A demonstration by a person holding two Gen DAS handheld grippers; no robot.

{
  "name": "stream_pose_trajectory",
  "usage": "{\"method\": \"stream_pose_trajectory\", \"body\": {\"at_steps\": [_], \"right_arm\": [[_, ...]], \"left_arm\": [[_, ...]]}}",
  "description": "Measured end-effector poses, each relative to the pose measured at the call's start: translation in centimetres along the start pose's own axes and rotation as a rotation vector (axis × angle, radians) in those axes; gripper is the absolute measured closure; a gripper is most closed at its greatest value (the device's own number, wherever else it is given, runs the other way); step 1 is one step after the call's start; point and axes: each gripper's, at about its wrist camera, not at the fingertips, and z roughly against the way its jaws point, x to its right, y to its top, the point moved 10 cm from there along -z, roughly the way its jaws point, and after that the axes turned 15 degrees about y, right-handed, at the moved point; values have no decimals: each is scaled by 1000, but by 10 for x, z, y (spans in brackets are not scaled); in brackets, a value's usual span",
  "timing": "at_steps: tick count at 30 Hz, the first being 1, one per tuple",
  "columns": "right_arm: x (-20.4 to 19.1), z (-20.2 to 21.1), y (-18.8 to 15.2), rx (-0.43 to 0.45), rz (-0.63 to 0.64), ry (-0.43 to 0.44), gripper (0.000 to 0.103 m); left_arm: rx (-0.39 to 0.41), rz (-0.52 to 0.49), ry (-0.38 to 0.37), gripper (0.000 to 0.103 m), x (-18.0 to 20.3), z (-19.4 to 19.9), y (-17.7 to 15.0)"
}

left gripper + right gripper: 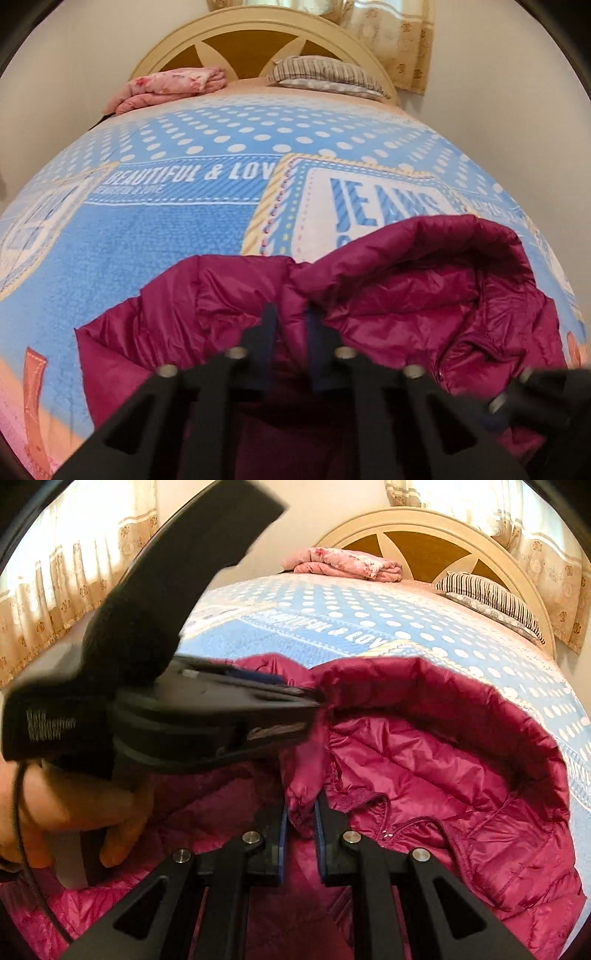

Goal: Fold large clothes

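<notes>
A magenta hooded puffer jacket (424, 280) lies on the bed, its hood open toward the right. My left gripper (291, 325) is shut on a fold of the jacket at the base of the hood, with fabric bunched between its dark fingers. From the right wrist view, the left gripper (317, 705) comes in from the left, held by a hand (74, 812), and pinches the jacket's (443, 760) collar edge. My right gripper (301, 823) is shut on a hanging fold of the same jacket just below that, near the zip.
The jacket rests on a blue blanket (166, 240) with white dots and lettering that covers the bed. A folded pink quilt (173, 85) and a striped pillow (325, 74) lie by the cream headboard (236, 33). Curtains (66, 576) hang behind.
</notes>
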Motion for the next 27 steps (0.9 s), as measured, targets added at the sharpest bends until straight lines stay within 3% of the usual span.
{"method": "stream_pose_trajectory", "body": {"at_steps": [3,5,7,10,13,18,23,24,25,26,27], "right_arm": [[25,31,21,96,-46,-58,62],[58,55,34,150,-91,-173,44],[94,67,41,152,-124,-261,40],[126,61,37,78,-158,-272,40],[131,51,26,21,-167,-216,40],[121,70,23,102,-139,-169,40],[117,37,13,-94,-11,-212,36],[117,32,8,-133,7,-223,39],[116,30,3,-157,10,-222,71],[115,31,-1,-164,6,-225,91],[111,34,-4,-151,14,-226,96]], "left_arm": [[-8,8,-18,90,0,-4,-5],[-12,11,-26,90,0,-6,-8],[-12,7,-34,90,0,-6,-10],[-12,7,-39,90,0,-6,-11],[-6,-4,-34,90,2,-7,-15],[2,-15,-24,90,2,-7,-17],[6,-19,-18,90,1,-6,-18],[8,-19,-20,90,1,-5,-18],[16,-14,-26,90,0,-3,-17],[26,-8,-41,90,0,3,-16],[32,2,-55,90,-1,8,-15]]}}
